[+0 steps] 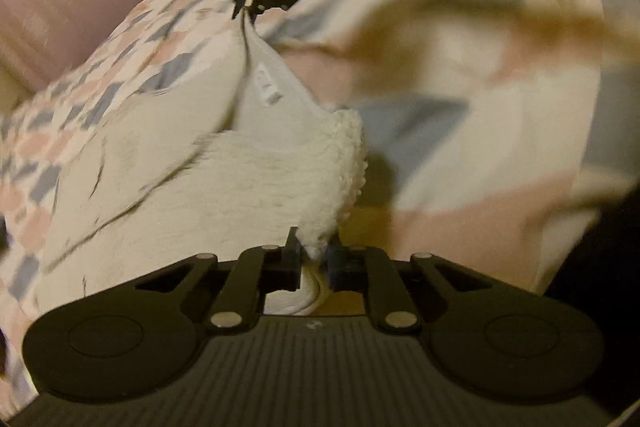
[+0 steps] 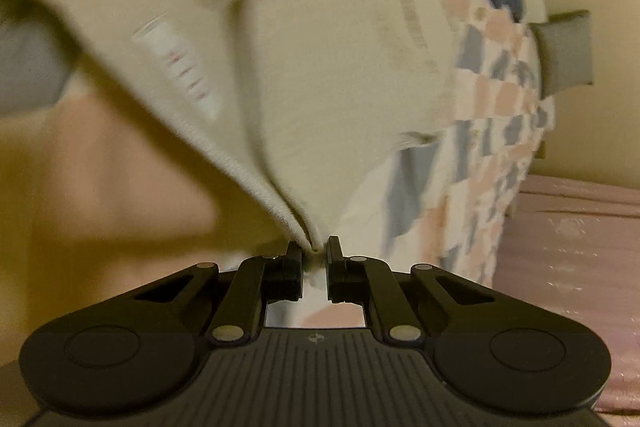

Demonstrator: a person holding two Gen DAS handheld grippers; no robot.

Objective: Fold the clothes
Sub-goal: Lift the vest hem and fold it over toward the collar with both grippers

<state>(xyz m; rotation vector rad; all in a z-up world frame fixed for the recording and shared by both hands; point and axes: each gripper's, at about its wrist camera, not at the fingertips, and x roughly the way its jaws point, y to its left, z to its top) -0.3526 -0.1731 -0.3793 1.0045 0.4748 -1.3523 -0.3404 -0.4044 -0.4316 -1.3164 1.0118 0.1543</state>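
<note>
Cream garment (image 1: 208, 163) stretched aloft, edges pinched by left gripper (image 1: 314, 259), right gripper (image 2: 315, 259).

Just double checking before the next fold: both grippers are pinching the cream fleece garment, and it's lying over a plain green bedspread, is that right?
Not quite. Both the left gripper and the right gripper are shut on the cream fleece garment, but the bedspread under it is not plain green. Both wrist views show it patterned in pink, blue-grey and white patches.
</note>
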